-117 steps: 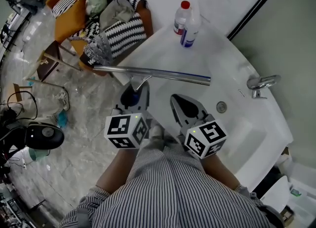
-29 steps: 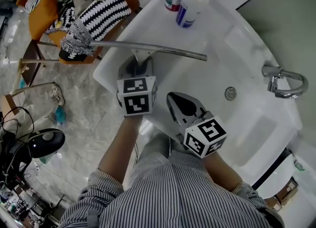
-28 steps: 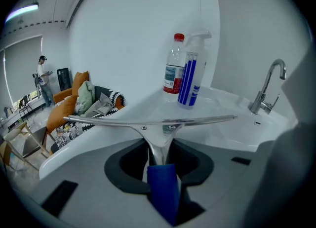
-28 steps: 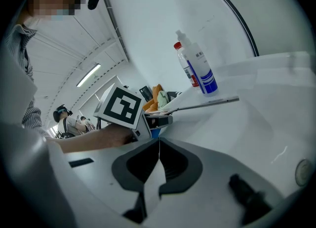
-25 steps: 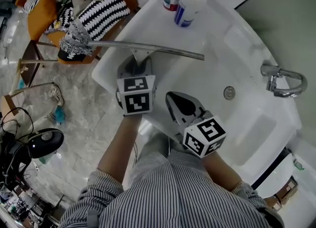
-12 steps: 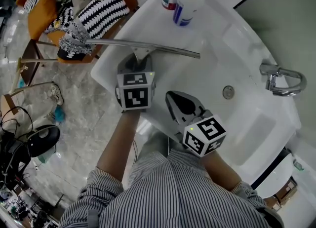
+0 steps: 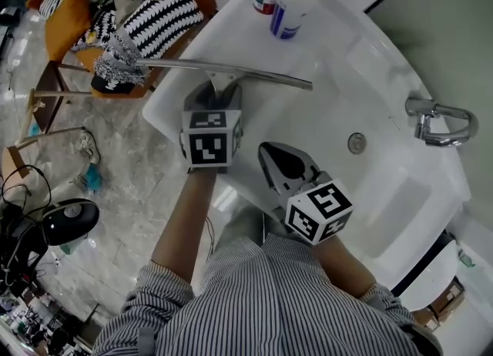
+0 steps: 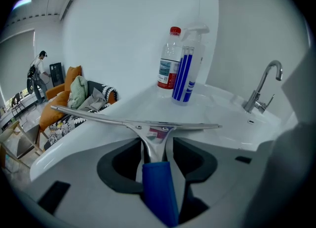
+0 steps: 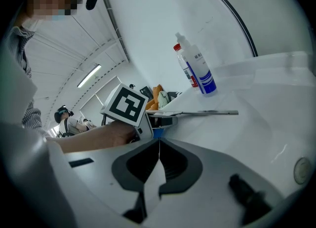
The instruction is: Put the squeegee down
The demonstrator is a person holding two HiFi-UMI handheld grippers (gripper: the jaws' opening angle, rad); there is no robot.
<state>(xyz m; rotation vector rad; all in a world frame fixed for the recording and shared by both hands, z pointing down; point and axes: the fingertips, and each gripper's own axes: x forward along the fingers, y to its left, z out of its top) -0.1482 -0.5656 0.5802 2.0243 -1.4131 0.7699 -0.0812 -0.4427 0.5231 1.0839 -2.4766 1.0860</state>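
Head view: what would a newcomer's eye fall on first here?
The long metal squeegee stretches over the left rim of the white tub, its blue handle between the opening jaws of the left hand-held gripper. Two bottles stand on the tub's far corner.

Squeegee [image 7: 231, 75] over sink [image 7: 339, 92] left rim; bottles [image 7: 286, 0] behind; faucet [image 7: 436, 119] right.

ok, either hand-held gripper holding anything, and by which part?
Nothing gripped. The squeegee has its blue handle between the jaws of the left hand-held gripper; they are opening, pads seemingly clear of it; right hand-held gripper: shut, empty.
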